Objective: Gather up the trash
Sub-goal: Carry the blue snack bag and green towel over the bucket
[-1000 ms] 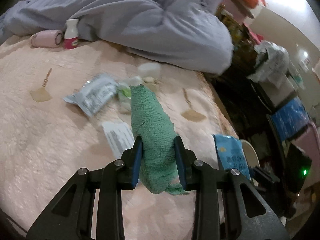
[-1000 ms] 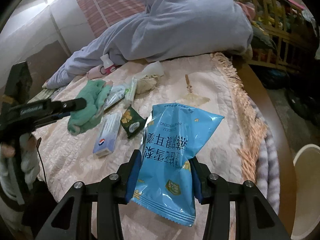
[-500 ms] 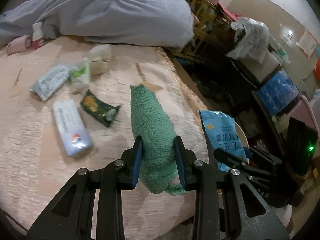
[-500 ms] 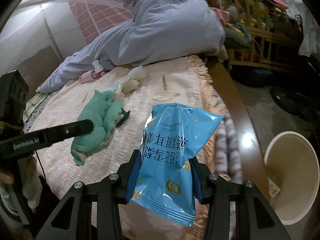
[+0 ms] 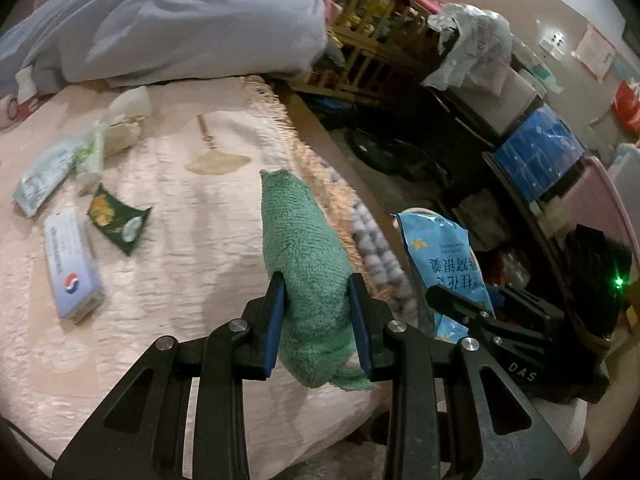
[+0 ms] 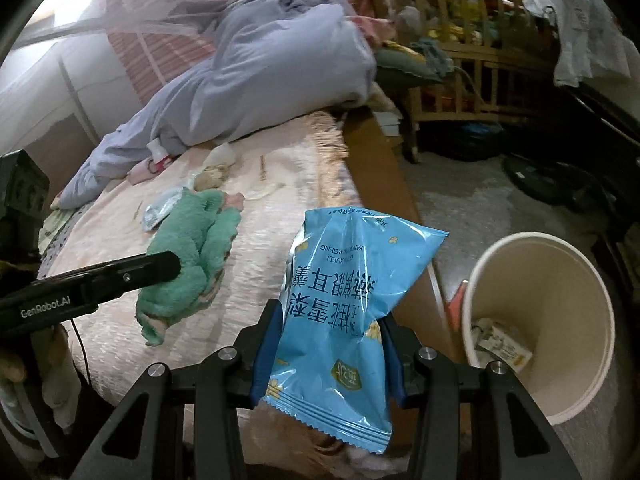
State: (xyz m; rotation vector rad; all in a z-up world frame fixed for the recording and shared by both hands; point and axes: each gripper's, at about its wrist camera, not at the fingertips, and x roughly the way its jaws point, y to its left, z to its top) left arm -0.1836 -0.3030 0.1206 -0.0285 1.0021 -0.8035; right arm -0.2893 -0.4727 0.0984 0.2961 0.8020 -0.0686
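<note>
Bottle (image 6: 157, 156) half hidden under blue quilt (image 5: 172, 28); bed items at left edge of left view blurred, print unreadable. Cup's (image 6: 540, 320) far side cut off behind right gripper's arm. Cup stands on floor beside bed (image 5: 168, 240), holds scraps of wrapper, possibly paper. Left gripper (image 5: 318, 320) clamped on green cloth (image 5: 304, 248), held above bed edge. Right gripper (image 6: 326, 354) clamped on blue bag (image 6: 344, 300), bag upright, just left of cup. Box (image 5: 72, 264) and dark sachet (image 5: 118, 224) lie on bed.

A pink-blanketed bed (image 5: 192, 240) bears a bluish box (image 5: 72, 264), a dark green packet (image 5: 116, 220) and a lavender quilt (image 5: 172, 24).
</note>
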